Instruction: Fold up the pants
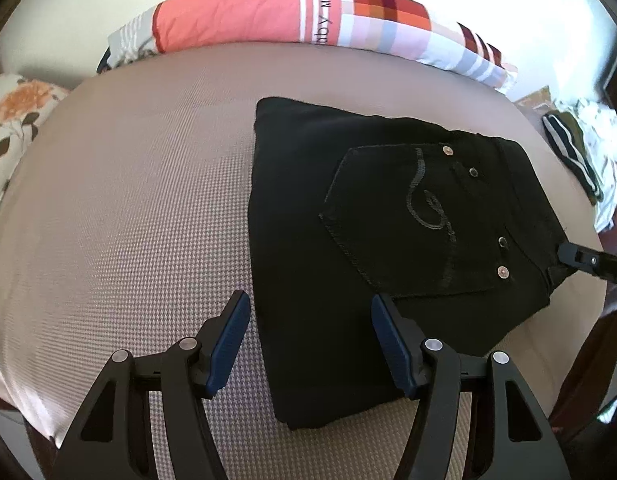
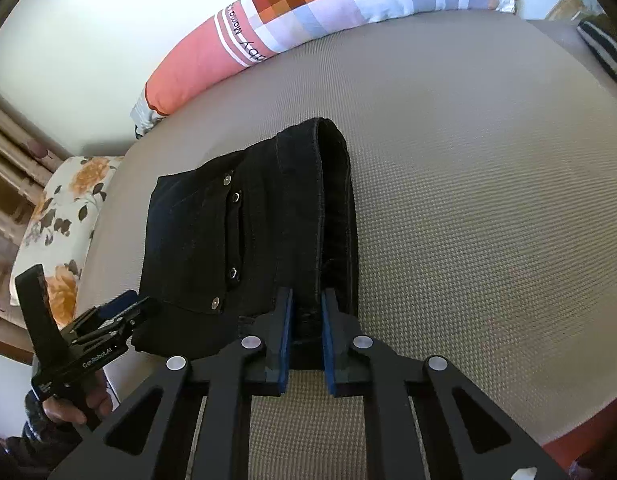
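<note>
Black denim pants (image 1: 388,240), already folded into a compact rectangle with the back pocket facing up, are lying on the beige woven mattress (image 1: 128,220). The right gripper (image 2: 307,312) is pinching the waistband edge between nearly closed blue pads. The left gripper (image 1: 310,344) is hovering about half open over the near fold, holding nothing. Probably only a final fold or straightening is remaining.

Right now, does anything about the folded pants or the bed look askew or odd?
Nothing stands out: the black pants lie folded flat on the mattress, the right gripper pinching their waistband edge.
</note>
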Available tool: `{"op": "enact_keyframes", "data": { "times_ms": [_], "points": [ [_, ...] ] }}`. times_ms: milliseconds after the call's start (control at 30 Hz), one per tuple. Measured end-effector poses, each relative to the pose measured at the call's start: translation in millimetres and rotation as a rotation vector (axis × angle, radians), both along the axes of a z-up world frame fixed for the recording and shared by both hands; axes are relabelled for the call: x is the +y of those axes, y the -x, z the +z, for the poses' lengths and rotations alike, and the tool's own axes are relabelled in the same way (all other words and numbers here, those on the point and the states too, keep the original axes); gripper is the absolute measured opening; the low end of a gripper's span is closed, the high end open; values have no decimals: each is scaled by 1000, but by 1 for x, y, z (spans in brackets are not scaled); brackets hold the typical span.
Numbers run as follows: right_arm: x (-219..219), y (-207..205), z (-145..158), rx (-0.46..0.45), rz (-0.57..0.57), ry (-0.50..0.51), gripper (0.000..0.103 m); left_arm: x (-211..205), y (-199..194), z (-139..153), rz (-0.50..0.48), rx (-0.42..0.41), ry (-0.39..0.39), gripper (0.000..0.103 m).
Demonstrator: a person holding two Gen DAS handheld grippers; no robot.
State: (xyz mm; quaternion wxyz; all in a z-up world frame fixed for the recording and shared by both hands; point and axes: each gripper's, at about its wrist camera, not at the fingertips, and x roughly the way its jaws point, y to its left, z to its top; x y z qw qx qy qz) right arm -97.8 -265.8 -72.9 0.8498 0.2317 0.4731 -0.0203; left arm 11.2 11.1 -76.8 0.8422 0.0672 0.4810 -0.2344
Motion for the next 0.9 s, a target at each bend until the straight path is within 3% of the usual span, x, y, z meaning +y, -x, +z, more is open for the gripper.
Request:
{"op": "enact_keyframes", "data": {
  "times_ms": [133,300,533,767,900],
  "points": [
    [3,6,6,12,5,7,11,-2,6,6,-24,-21,-3,64],
    [-3,2,-15,64,-12,6,10,-9,3,-9,-34,-5,-65,64],
    [-7,2,-21,69,-27,-29,12,-7,-2,-20,-16,28,-45,69],
    [-11,3,-22,69,-55,-44,27,-3,0,-22,-8,30,-24,71],
    [-9,3,-20,69,-56,-22,31,-3,1,-21,-4,26,-26,71]
  ]
}}
